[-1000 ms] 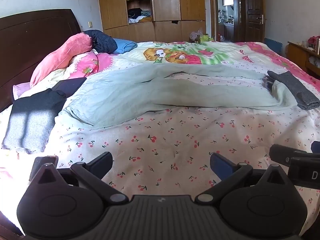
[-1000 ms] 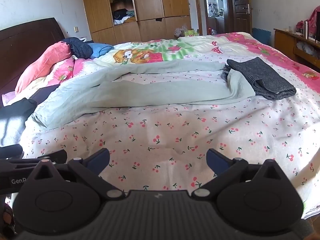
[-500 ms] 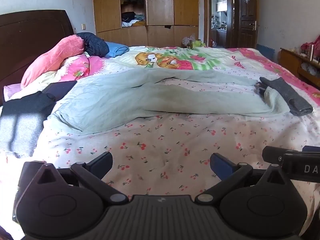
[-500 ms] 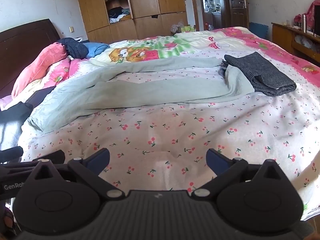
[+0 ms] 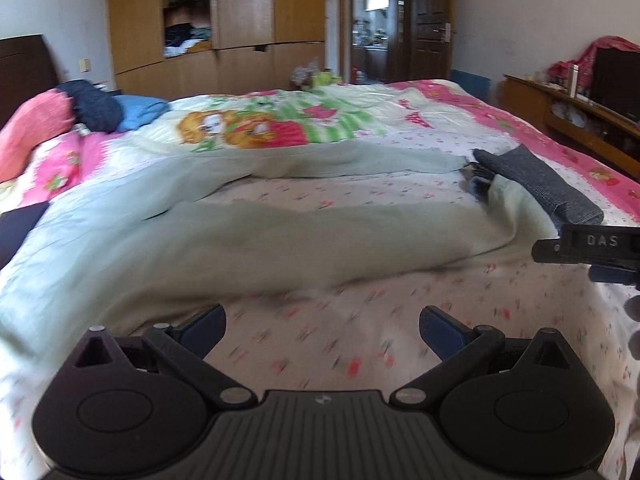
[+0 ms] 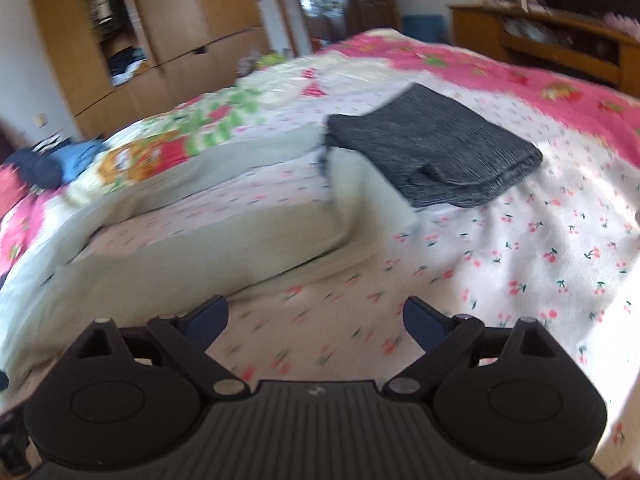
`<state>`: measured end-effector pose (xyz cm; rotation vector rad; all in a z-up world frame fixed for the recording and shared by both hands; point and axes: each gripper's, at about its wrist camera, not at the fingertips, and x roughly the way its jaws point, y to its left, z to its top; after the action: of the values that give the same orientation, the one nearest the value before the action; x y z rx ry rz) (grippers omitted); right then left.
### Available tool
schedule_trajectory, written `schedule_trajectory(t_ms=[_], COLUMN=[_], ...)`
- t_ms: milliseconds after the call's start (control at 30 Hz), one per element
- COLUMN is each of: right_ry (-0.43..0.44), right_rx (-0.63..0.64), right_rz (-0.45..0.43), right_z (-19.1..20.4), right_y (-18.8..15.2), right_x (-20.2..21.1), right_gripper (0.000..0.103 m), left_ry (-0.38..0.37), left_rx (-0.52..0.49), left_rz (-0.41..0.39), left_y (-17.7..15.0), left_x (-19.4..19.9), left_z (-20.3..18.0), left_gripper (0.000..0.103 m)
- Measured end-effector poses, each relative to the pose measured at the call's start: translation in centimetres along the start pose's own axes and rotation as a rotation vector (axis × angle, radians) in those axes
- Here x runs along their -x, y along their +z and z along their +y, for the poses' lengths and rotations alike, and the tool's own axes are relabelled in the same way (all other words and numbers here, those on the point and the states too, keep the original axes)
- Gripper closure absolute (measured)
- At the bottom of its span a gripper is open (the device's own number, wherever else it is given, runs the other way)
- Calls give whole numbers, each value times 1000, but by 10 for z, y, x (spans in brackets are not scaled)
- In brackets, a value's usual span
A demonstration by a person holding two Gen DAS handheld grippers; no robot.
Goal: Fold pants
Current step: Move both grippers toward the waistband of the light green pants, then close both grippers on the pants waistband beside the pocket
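Observation:
Pale green pants point(image 5: 248, 240) lie spread flat across the bed, waist at the left, both legs running right; they also show in the right wrist view point(image 6: 208, 248). Their leg ends reach a folded dark grey garment point(image 6: 436, 152), also in the left wrist view point(image 5: 540, 184). My left gripper point(image 5: 322, 326) is open and empty, low over the cherry-print sheet just in front of the near leg. My right gripper point(image 6: 316, 320) is open and empty, in front of the near leg's end. The right gripper's side point(image 5: 588, 248) shows at the right edge of the left wrist view.
The bed's cartoon quilt point(image 5: 256, 128) lies behind the pants. Pink and dark pillows point(image 5: 52, 120) are at the head, left. A wooden wardrobe point(image 5: 224, 28) and open doorway stand behind. A low wooden cabinet point(image 6: 552, 48) runs along the right.
Both grippers have moved forward toward the pants, which now fill more of each view. The right gripper has also swung right toward the leg ends and the grey garment. Both stay open.

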<state>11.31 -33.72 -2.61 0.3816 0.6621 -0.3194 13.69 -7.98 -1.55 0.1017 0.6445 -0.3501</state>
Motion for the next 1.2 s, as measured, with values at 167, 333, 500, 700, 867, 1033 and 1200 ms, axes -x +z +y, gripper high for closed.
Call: schedule_trajectory(t_ms=[167,333,500,700,867,1033,1200], right_ry=[2,27,123,188,-54,-195,-266], right_rx=[-208,-337,-435,-372,-296,-111,152], right_rz=[39,93,96,-24,175,136,33], right_z=[-43,-64,-71,-68,-87,-56,0], right_y=[27,39,60,107,94,100,119], right_x=[-57,-96,-84,-15,-56,-37,-14], right_gripper=[36,98,101,101,100,92,87], left_ry=[-90,-129,-169,-209,-271,-270,-195], left_rx=[-93,-144,-163,-209,-290,-339,-308], left_rz=[-14,23,93,38,219,239,186], left_y=[27,46,61,79,52,43,48], left_x=[-52,-88,-107,-106,-138,-124,-92], left_z=[-22,-39,-50,-68,-87,-74,-13], left_gripper=[0,0,0,0,0,0,0])
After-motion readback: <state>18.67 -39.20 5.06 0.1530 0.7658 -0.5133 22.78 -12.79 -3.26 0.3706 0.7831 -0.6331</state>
